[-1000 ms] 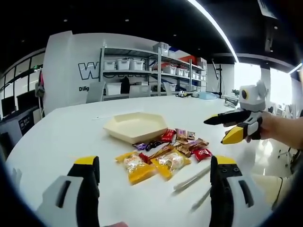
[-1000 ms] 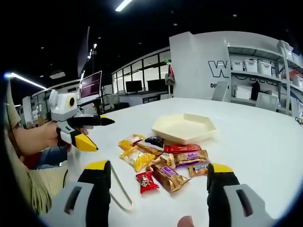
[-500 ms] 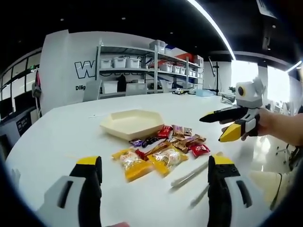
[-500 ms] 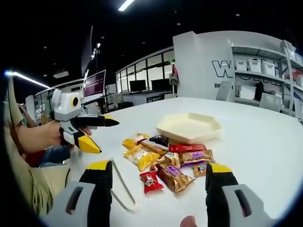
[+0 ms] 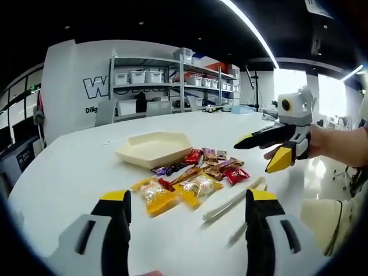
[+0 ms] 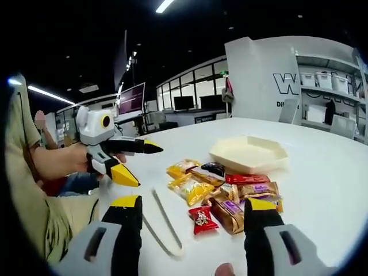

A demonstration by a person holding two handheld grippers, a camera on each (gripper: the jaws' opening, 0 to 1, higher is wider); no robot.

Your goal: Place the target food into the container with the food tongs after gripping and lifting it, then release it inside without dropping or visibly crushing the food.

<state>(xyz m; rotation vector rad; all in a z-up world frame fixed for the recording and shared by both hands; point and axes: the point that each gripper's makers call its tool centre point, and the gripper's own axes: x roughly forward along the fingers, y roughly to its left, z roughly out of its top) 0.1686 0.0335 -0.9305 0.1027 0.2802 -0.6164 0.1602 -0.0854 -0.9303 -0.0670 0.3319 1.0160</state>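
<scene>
My left gripper [image 5: 187, 215] hovers over the white worktop [image 5: 69, 167] with fingers spread, grasping nothing; wrapped snacks [image 5: 190, 175] lie at twelve o'clock, the cream hexagonal tray [image 5: 153, 148] beyond at eleven. The pale tongs [image 5: 233, 200] lie untouched at two o'clock. My right gripper [image 6: 192, 213] is likewise released, fingers apart.

Open-plan office/lab: shelving w/ storage bins [image 5: 138, 76] (back wall), monitors [image 6: 131, 99], white table [image 5: 69, 167].

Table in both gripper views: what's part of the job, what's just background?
Job:
food tongs
wrapped snacks
hexagonal tray, empty
left gripper, open
right gripper, open

Background:
storage shelves with bins
monitors
white table
</scene>
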